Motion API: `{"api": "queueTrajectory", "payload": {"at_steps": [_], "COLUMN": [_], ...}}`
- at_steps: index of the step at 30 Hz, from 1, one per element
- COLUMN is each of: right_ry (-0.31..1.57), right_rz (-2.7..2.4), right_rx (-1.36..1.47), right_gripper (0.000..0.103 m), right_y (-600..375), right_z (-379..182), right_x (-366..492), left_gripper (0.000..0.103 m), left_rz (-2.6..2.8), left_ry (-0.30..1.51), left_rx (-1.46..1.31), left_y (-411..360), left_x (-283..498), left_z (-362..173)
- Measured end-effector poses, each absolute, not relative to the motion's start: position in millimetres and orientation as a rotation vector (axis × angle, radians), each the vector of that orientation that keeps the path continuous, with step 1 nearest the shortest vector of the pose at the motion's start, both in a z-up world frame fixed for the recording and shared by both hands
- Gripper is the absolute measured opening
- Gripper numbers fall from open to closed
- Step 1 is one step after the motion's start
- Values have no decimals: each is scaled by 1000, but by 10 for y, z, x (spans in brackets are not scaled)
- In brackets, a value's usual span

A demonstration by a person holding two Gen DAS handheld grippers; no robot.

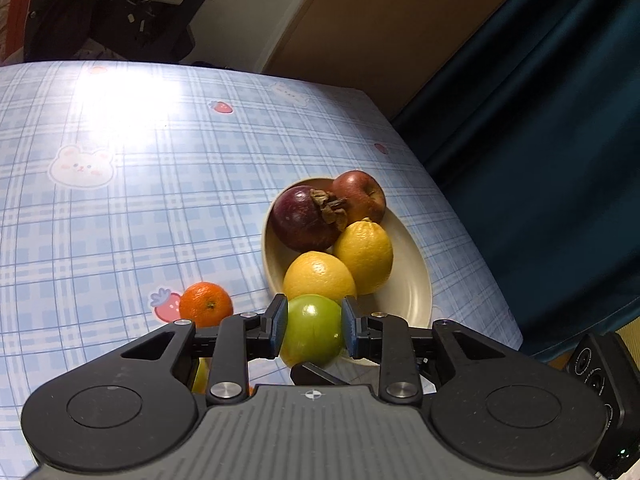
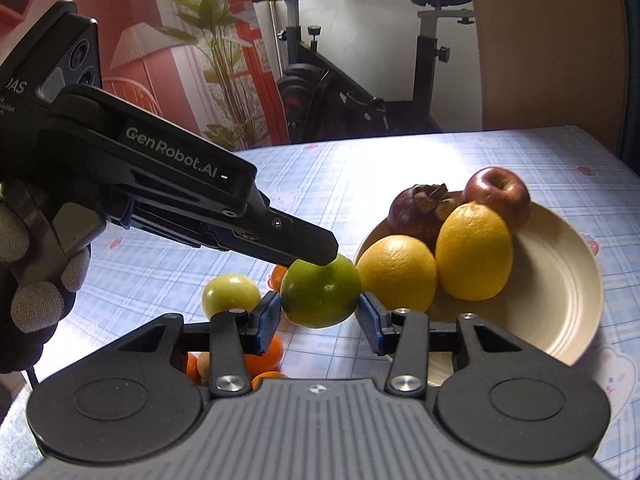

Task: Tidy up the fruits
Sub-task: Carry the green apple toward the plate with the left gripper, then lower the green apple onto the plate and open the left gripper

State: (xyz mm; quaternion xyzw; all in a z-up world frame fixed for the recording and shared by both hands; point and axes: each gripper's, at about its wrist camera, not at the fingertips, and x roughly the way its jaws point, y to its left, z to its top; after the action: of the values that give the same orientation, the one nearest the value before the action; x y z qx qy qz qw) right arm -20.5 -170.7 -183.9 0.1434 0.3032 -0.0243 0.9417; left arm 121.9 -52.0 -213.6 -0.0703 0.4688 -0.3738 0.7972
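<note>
Left gripper is clamping the green fruit beside the plate, which is holding four fruits. Right gripper is empty, jaws apart. Orange and possibly others are waiting on the table.

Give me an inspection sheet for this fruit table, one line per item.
Surface: table under a blue plaid cloth with bunny and strawberry prints.
Job's things: plate holds two lemons, an apple and a purple fruit; green fruit held above the plate's near edge; oranges and a pale green fruit on the cloth.
Clutter: nothing seen.
Grippers: left gripper shut on the green fruit; right gripper empty.
Cables: nothing seen.
Surroundings: exercise bike, plant, dark curtain.
</note>
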Motion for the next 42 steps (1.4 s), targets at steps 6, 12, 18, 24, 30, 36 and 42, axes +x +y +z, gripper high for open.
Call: {"api": "queueTrajectory", "payload": {"at_steps": [6, 12, 18, 24, 30, 36, 42], "right_ry": [575, 548, 521, 535, 547, 568, 589], "right_rz": [-87, -111, -147, -166, -172, -167, -167], "right_rx": [314, 354, 385, 386, 386, 387, 395], "right_gripper": [46, 46, 46, 46, 46, 46, 46], "right_y": [-1885, -2059, -2323, -2659, -2885, -3015, -3069], "right_z": [-1743, -1717, -1690, -1741, -1872, -1982, -2057], "right_x": [-390, -532, -642, -657, -617, -507, -383], "left_gripper": [30, 30, 30, 30, 30, 30, 30], "left_rz": [-840, -845, -868, -888, -877, -838, -804], "left_ry": [997, 988, 985, 1018, 1042, 1067, 1080], "left_rx": [-98, -43, 16, 32, 94, 119, 120], "left_y": [-814, -1106, -1467, -1848, -2142, -2302, -2386], "left_x": [1155, 1088, 1130, 1273, 1350, 1464, 1552], "left_z": [-2015, -1964, -1915, -1962, -2048, -2167, -2252]}}
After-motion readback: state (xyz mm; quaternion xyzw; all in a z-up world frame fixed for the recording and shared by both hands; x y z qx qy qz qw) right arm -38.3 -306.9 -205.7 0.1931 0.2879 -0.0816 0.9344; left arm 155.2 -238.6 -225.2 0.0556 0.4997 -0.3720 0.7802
